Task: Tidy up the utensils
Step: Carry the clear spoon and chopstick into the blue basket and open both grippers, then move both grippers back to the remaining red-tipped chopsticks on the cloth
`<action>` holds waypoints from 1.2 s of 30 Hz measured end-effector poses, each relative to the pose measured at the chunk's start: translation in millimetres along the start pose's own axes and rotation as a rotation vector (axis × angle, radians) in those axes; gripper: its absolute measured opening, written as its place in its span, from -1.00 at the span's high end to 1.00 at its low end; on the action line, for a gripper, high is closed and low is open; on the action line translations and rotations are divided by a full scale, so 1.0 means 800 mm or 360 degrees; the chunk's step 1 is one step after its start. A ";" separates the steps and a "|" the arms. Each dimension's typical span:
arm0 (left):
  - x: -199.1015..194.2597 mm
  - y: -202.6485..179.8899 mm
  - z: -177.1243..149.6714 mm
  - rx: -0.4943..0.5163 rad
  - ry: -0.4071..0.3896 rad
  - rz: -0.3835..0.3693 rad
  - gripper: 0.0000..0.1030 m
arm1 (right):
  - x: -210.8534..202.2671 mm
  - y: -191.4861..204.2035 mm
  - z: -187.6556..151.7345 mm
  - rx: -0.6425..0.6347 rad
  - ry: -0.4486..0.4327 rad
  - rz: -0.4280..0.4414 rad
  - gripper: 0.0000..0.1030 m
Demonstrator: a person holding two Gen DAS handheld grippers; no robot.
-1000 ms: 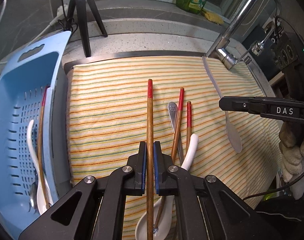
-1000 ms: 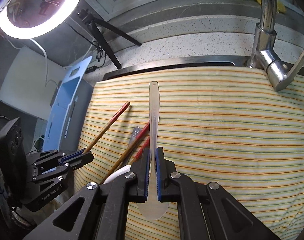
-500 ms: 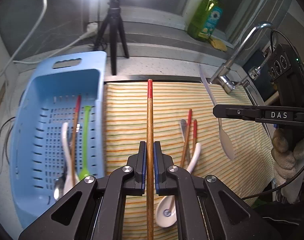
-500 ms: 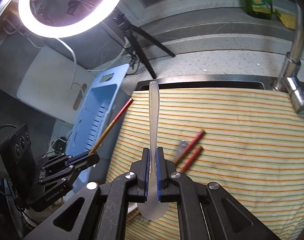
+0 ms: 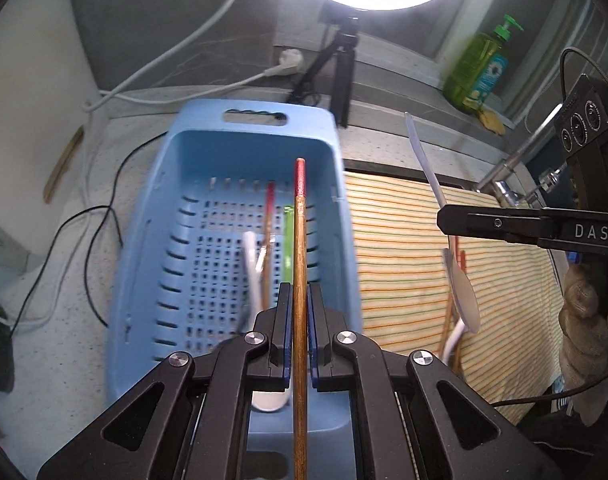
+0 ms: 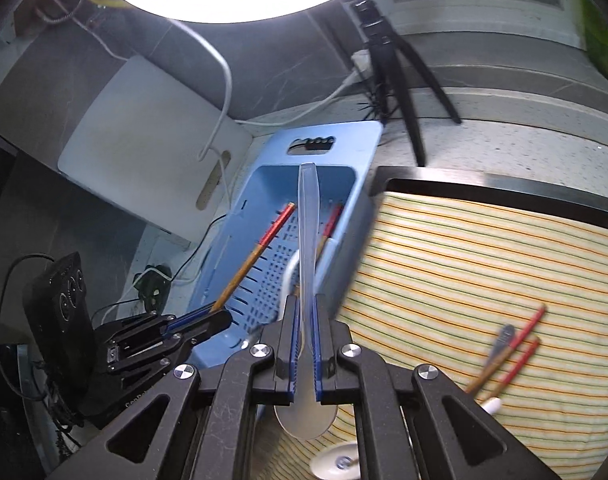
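My left gripper [image 5: 299,308] is shut on a red-tipped wooden chopstick [image 5: 299,240] and holds it above the blue perforated basket [image 5: 152,240]. The basket holds a white spoon [image 5: 251,268], a green utensil [image 5: 289,240] and another chopstick [image 5: 269,232]. My right gripper [image 6: 303,316] is shut on a translucent plastic spoon [image 6: 307,224], its handle pointing over the basket [image 6: 356,136]. In the left wrist view this gripper [image 5: 444,220] is to the right, over the striped cloth [image 5: 404,248]. Two chopsticks [image 6: 516,340], a metal spoon [image 6: 503,338] and a white ceramic spoon [image 6: 336,462] lie on the cloth [image 6: 464,260].
A ring light on a black tripod [image 5: 342,68] stands behind the basket. A green soap bottle [image 5: 480,68] and the tap [image 5: 516,168] are at the back right. Cables [image 5: 96,224] and a white cutting board [image 6: 144,148] lie left of the basket.
Both grippers have lifted and swung left from over the striped cloth to over the blue basket, each still holding its utensil.
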State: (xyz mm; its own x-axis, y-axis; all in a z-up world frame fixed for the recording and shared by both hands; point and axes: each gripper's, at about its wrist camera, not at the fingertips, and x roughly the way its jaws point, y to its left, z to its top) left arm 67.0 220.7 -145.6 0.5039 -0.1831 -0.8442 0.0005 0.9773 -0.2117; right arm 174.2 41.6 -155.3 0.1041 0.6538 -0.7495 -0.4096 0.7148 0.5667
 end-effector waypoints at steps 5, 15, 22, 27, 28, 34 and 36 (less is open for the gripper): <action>0.006 0.029 0.001 -0.0034 0.0016 0.0033 0.90 | 0.037 0.015 0.008 0.0032 0.0038 0.0009 0.90; 0.027 0.055 0.008 -0.0053 0.0064 0.0048 0.90 | 0.094 0.028 0.014 0.0024 0.0119 -0.0056 0.89; 0.035 0.067 0.012 -0.0089 0.0085 0.0073 0.89 | 0.105 0.032 0.014 -0.0014 0.0130 -0.0098 0.84; 0.034 0.072 0.011 -0.0122 0.0085 0.0099 0.73 | 0.103 0.031 0.017 -0.0034 0.0152 -0.0085 0.81; 0.032 0.072 0.011 -0.0124 0.0081 0.0103 0.73 | 0.100 0.031 0.016 -0.0045 0.0148 -0.0083 0.80; 0.021 0.061 0.009 -0.0115 0.0054 0.0126 0.73 | 0.079 0.027 0.011 -0.0075 0.0133 -0.0059 0.75; 0.018 0.053 0.009 -0.0115 0.0043 0.0123 0.73 | 0.071 0.023 0.010 -0.0076 0.0125 -0.0054 0.74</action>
State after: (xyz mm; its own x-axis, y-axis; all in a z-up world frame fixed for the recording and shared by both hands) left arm 80.5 260.4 -163.3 0.4764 -0.1111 -0.8722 -0.1003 0.9786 -0.1794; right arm 179.6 93.8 -184.5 0.0479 0.6068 -0.7934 -0.4502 0.7222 0.5251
